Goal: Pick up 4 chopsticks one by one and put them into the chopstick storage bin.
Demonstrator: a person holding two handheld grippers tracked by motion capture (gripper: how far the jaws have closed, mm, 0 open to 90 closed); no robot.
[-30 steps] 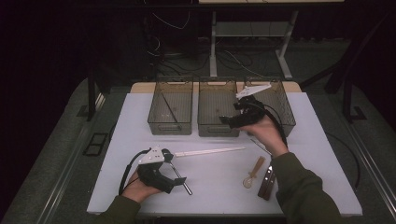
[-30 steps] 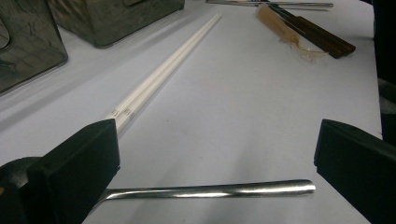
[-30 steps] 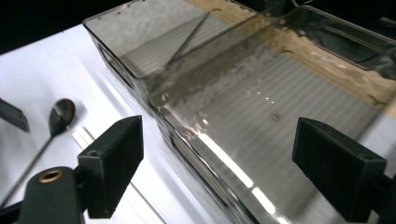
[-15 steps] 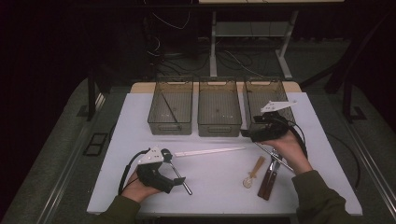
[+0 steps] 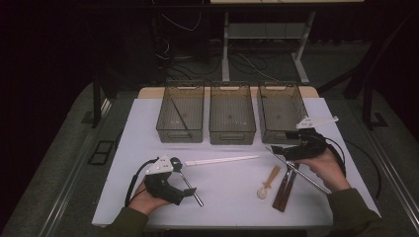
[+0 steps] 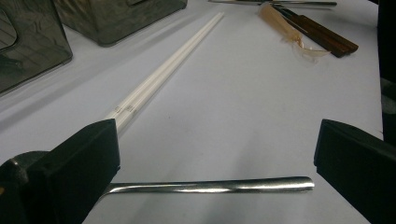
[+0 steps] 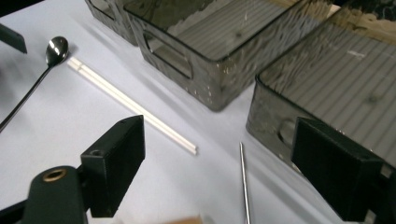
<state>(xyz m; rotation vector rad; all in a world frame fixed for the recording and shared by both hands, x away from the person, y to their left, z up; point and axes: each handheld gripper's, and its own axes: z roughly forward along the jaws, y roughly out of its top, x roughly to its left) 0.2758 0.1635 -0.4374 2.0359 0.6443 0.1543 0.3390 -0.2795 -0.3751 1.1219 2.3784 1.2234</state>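
Two spread grippers, nothing pinched: the right gripper (image 5: pixel 277 149) hovered open just in front of the right-hand bin (image 5: pixel 281 109), closest to the thin metal rod (image 5: pixel 299 171) running diagonally from under it, while the left gripper (image 5: pixel 190 192) idled wide-open astride the spoon (image 5: pixel 188 183).

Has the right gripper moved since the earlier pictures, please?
Yes. The right gripper has come back from above the right-hand bin toward the person, down to the table's right side.

Three bins (image 5: pixel 232 118) block table's far edge; open table (image 5: pixel 227 185) between white chopsticks (image 5: pixel 222 160) and near edge.
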